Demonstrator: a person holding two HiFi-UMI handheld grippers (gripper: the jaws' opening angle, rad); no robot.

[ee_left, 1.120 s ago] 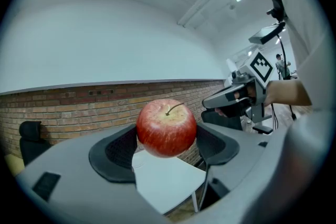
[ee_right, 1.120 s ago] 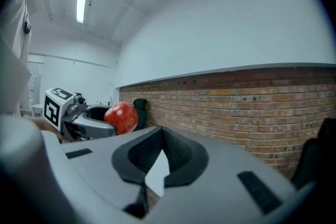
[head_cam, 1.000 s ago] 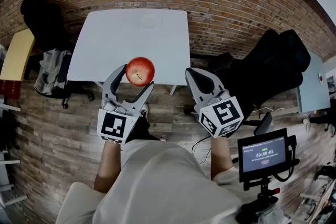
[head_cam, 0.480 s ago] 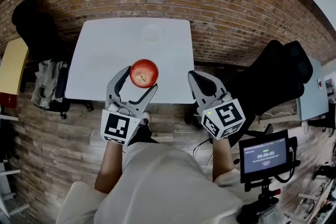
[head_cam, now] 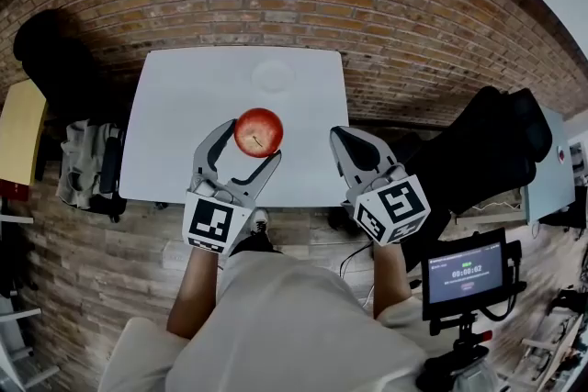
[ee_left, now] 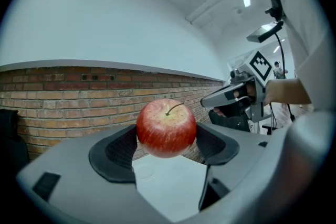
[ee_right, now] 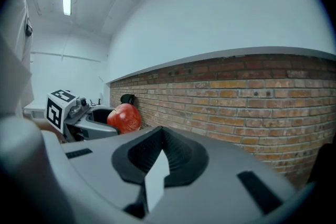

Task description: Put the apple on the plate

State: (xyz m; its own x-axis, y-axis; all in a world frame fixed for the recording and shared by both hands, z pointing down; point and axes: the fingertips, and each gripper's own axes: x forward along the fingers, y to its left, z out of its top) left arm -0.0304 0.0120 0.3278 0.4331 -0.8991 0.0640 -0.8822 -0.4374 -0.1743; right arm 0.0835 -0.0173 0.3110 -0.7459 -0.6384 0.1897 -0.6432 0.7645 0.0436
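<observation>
Apple (head_cam: 258,132) clamped between left tongs (head_cam: 249,141) above white table (head_cam: 175,106), right tongs (head_cam: 342,139) closed, empty.

Left gripper (head_cam: 252,145) clamps apple (head_cam: 258,131); right gripper (head_cam: 341,140) jaws together.

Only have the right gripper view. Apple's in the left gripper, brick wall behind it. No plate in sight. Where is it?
Observer: Head view shows the plate on the white table, near its far edge.
Operator: Apple over it?
Observer: No. The apple shows short of the plate, nearer the person.
Operator: Grip ok?
Observer: In the left gripper view, both pads of the left gripper press the apple's sides, stem up.
</observation>
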